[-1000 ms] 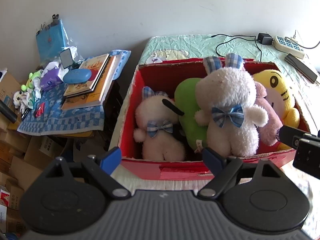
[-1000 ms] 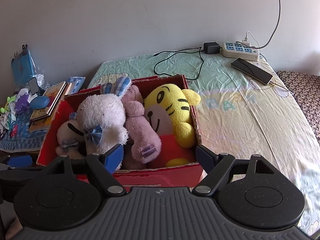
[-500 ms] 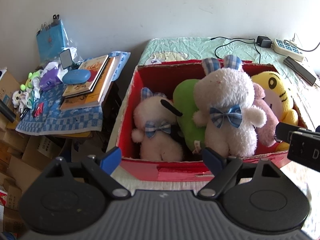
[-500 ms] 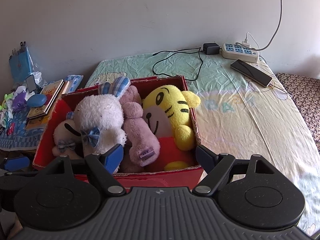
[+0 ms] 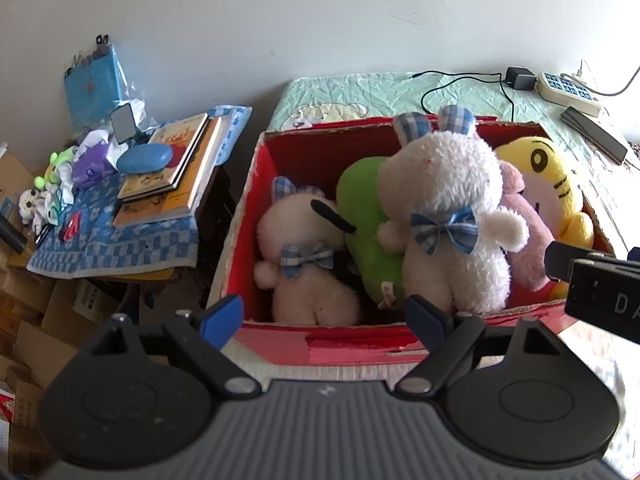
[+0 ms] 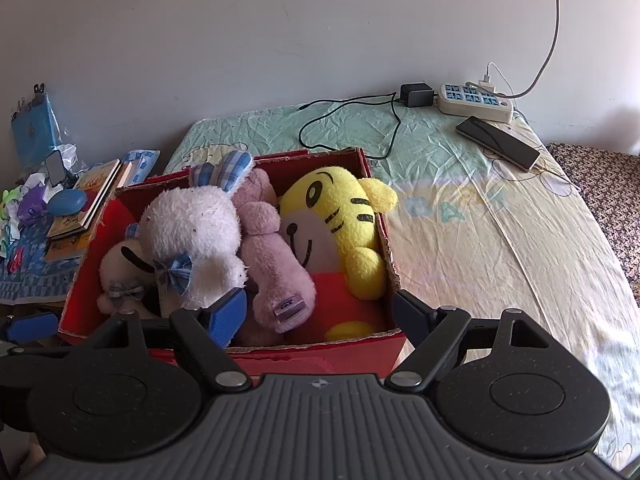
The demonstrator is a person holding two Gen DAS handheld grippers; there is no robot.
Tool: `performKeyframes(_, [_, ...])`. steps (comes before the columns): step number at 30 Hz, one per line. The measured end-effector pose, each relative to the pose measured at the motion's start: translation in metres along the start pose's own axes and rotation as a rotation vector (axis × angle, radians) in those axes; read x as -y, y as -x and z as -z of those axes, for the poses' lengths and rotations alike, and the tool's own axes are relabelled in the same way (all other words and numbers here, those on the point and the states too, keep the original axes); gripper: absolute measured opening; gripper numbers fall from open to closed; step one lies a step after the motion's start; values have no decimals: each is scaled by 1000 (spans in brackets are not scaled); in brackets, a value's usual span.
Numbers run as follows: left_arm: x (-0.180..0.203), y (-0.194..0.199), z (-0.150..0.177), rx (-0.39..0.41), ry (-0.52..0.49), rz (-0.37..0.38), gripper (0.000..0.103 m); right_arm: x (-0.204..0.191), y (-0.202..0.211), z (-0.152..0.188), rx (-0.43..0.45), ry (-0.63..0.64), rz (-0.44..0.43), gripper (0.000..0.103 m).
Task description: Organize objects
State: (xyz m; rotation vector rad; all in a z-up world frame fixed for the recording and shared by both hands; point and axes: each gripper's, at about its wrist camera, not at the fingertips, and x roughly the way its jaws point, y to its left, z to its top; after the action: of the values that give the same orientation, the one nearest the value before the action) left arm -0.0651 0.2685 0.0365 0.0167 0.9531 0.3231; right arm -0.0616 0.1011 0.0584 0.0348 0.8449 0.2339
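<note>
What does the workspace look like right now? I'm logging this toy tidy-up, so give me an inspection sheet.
Surface: bed sheet, wrinkled, carries the box.
Job's things: red box holding white rabbit, small white dog, green toy, pink toy, yellow tiger.
Clutter: books and blue case on the side table.
Grippers: left hand-held gripper open; right hand-held gripper open; both empty.
Cables: black cord, power strip, phone.
Surroundings: plain wall.
</note>
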Motion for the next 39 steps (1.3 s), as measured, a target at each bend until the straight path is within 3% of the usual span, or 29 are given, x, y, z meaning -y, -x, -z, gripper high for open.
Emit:
performKeyframes(9, [-5,-3,-5,1,17,17,87,1,-3,-2,-1,-16,7,82])
performKeyframes(18, [-8,-1,-8,55,7,2,87,-6,-6,-5,5,-12,6,82])
performKeyframes(39, [-9,-6,-10,35,-9,38,87,-8,-7,-5,2,-23,25,82])
